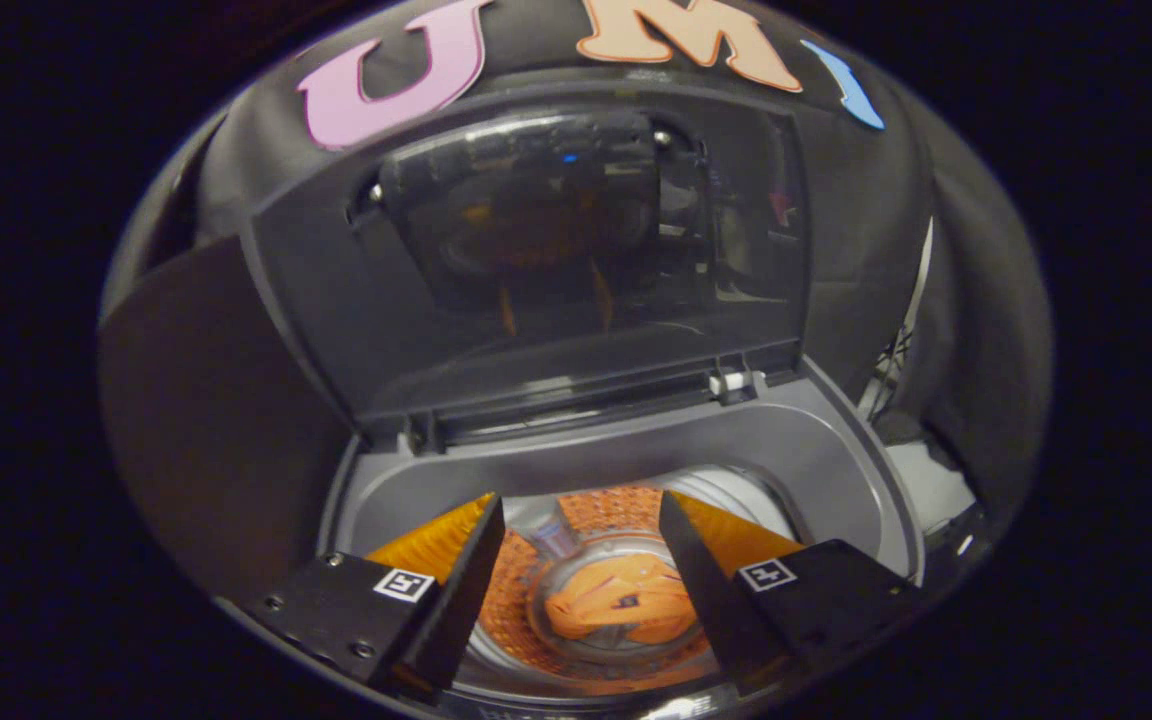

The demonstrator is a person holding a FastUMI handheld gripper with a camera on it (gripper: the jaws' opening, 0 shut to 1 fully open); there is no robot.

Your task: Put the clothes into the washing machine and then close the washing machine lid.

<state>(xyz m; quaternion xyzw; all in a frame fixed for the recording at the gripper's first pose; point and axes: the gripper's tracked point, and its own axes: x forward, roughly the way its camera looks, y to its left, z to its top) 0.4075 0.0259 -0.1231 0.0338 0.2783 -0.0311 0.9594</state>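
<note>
Gripper (576, 515): positioned over the open top of the washing machine (816, 450), aimed down into the drum (736, 495).
Jaws: spread wide, nothing clamped between them; the drum opening is seen through the gap.
Fingers: left finger (456, 575) and right finger (701, 580) are held above the drum mouth; contact with the rim cannot be confirmed.
Markers: a square tag (404, 584) is fixed on the left finger block, another tag (766, 575) on the right one.
Clothes (621, 610): an orange bundle is seen lying at the bottom of the drum, below and between the fingers, well apart from both.
Drum: pale wall with a perforated pattern, tinted orange around the bundle; a small cylindrical part (554, 540) is seen just beyond the bundle, its nature unclear.
Lid (546, 270): raised, tilted back, hinged at the far edge of the machine top, beyond the fingers.
Lid window: dark glass panel is set in the lid; blurred reflections are seen in it, detail not resolvable.
Hinge: a small white piece (733, 381) is seen at the right end of the hinge line.
Machine top: grey surround framing the drum opening, just ahead of the fingertips.
</note>
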